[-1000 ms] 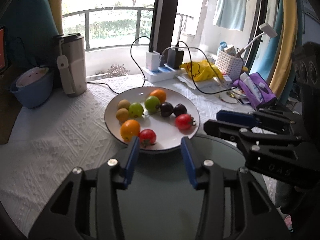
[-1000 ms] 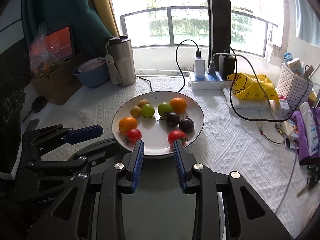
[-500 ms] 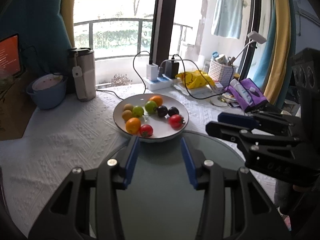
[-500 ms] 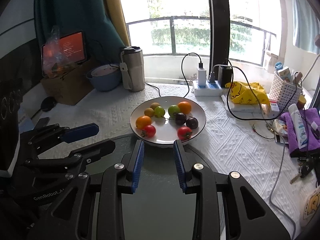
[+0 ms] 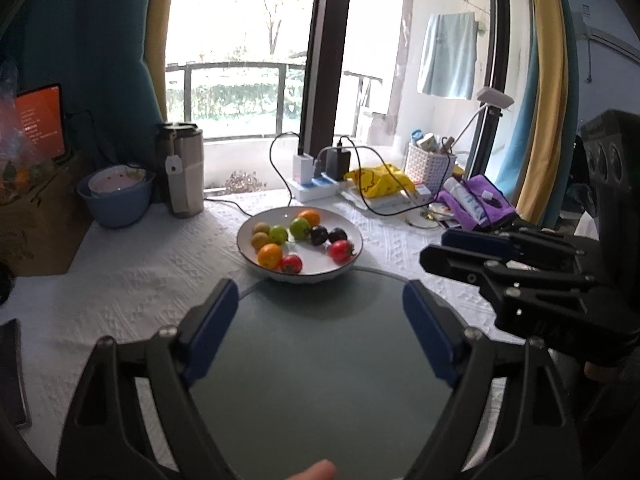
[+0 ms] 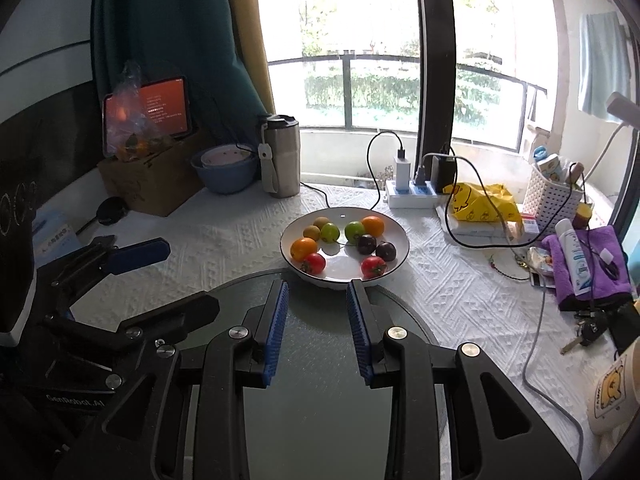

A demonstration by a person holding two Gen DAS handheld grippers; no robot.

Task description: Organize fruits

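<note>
A white plate (image 5: 352, 256) (image 6: 400, 258) holds several small fruits: red tomatoes (image 5: 341, 250) (image 6: 374, 266), oranges (image 5: 270, 256) (image 6: 304, 249), green ones (image 5: 300, 227) (image 6: 354, 231) and dark plums (image 5: 319, 235) (image 6: 366, 243). A grey-green round board (image 5: 320, 360) (image 6: 320, 380) lies in front of it. My left gripper (image 5: 320, 300) is open wide and empty above the board. My right gripper (image 6: 317, 288) is open and empty just short of the plate's near rim.
Behind the plate are a steel tumbler (image 5: 184, 172), a blue bowl (image 5: 116, 200), a power strip with cables (image 6: 412, 196), a yellow bag (image 6: 480, 204), a white basket (image 6: 556, 196) and a purple towel (image 6: 588, 264). A cardboard box (image 6: 152, 184) and a mug (image 6: 612, 392) stand at the sides.
Both grippers have drawn back and up from the plate, which looks smaller now. The left gripper's jaws have opened much wider. The fruits have not moved.
</note>
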